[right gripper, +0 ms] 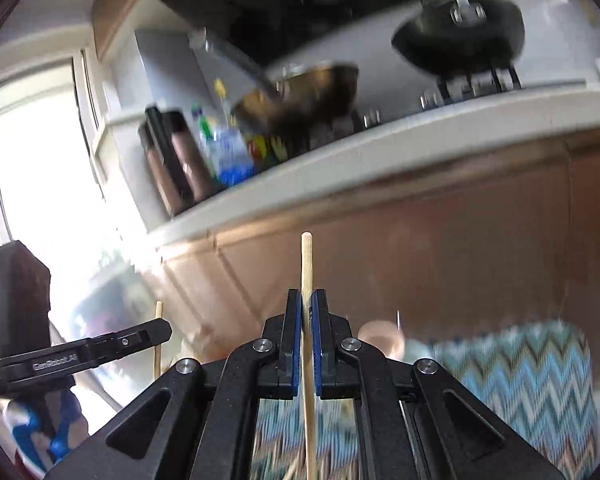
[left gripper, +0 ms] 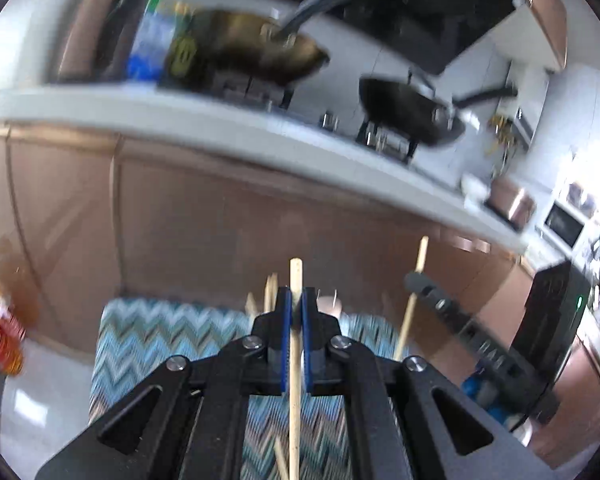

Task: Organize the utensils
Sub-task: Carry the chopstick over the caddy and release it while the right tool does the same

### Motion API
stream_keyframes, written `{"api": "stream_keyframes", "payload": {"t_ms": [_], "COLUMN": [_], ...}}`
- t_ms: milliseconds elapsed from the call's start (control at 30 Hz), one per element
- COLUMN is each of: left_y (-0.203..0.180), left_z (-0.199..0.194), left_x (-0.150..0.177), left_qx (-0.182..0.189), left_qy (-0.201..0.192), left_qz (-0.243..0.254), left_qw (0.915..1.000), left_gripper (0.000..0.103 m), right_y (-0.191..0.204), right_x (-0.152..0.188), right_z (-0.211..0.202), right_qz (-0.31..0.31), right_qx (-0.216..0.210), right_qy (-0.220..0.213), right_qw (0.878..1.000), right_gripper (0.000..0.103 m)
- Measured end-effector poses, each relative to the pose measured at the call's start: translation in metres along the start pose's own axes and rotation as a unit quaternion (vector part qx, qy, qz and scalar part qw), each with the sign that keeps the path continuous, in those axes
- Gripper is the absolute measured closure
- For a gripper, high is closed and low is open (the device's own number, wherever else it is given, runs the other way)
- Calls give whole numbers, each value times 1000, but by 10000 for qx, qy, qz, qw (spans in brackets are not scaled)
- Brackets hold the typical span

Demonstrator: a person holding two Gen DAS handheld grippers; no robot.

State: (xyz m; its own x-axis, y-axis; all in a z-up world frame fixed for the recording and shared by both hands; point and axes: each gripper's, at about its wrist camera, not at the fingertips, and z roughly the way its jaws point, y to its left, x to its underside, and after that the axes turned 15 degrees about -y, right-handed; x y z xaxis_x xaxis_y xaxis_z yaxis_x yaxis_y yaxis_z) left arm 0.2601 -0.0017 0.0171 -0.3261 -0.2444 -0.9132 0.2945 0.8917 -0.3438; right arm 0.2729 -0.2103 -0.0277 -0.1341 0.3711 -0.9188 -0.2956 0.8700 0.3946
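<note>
Each view is looking forward along its own gripper's two fingers, from low and close to the cabinet fronts, tilted slightly down. The left wrist camera is facing the white countertop edge from below, with the zigzag mat near beneath it and the right gripper showing at its right. The right wrist camera is facing the same countertop from further right, catching the left gripper at its left. Both views are sharing the brass pan, the black wok and the mat.
</note>
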Motion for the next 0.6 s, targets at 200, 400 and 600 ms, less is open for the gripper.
{"api": "stream_keyframes", "payload": {"t_ms": [200,400,600], "left_y": [-3,10,17], "left_z": [40,83,99], "left_x": [-15,9,35], "left_qx": [-164,-507,-742], "left_qy": [-1160,-1595,-1843], "left_qz": [-113,0,149], "left_qw": [9931,9859,9800], "left_gripper": [99,98,98], "right_y": [3,-7,-13], "right_x": [-1,22,47], "right_z": [39,71,86], "right_qz": [-326,-633,-840], "right_qx": [-96,-26,33], "right_qy": [-680,-789,-656], "right_qw": [9971,9949,9943], "right_gripper": [98,98,98]}}
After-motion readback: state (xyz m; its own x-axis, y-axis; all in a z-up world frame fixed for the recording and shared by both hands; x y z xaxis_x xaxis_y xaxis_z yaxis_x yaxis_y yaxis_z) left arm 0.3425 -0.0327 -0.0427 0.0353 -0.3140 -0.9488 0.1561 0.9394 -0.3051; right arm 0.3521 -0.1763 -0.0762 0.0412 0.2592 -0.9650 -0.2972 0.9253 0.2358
